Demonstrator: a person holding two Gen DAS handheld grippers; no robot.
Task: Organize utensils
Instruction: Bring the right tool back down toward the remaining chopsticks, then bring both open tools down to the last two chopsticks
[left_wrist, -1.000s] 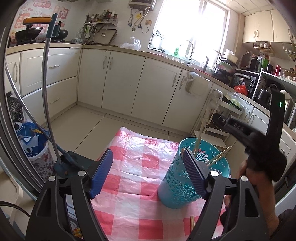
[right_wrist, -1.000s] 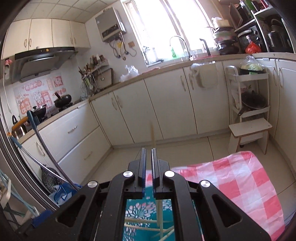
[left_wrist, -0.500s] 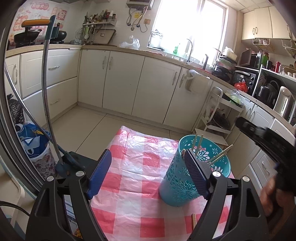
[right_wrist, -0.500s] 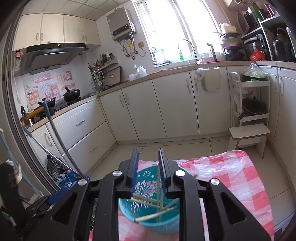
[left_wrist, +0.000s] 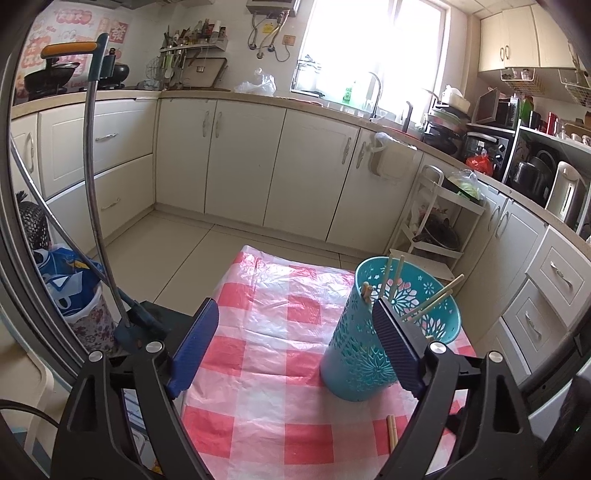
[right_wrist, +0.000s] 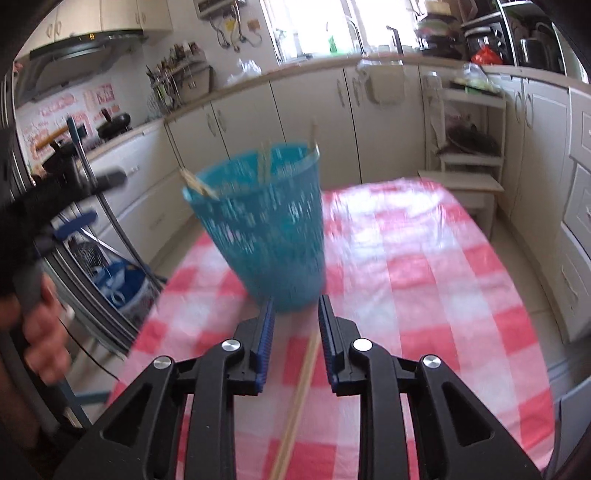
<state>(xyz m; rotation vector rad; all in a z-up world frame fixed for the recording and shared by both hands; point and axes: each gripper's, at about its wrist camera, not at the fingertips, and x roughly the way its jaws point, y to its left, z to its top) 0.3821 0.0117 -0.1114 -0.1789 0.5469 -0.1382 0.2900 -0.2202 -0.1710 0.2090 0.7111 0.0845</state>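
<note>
Left gripper (left_wrist: 291, 343), black frame with blue ribbed pads: jaws spread wide and opening further, nothing between them but bare cloth. Its right pad sits in front of the turquoise perforated plastic utensil basket (left_wrist: 369, 343) in the left wrist view; whether it touches the basket wall cannot be told.

Basket stands upright on a red-and-white checked plastic tablecloth (left_wrist: 266, 332), toward the cloth's right side. Several pale wooden chopsticks (left_wrist: 432, 301) lean inside it, tips poking above the rim at different angles.

Right gripper (right_wrist: 295, 321): jaws parted by a narrow gap, nothing clamped. Its tips are low over the cloth, just in front of the basket's base (this view is motion-blurred, so fine contact is hard to read). A pair of loose wooden chopsticks (right_wrist: 299, 398) lies flat on the cloth, running lengthwise under the gap between the pads; pads are clear of it on both sides. The same pair shows in the left wrist view near the bottom edge, just in front of the basket.

A person's hand (right_wrist: 40, 332) grips the left gripper's handle at the left edge of the right wrist view.

Behind the table: cream kitchen cabinets (left_wrist: 243, 162).
</note>
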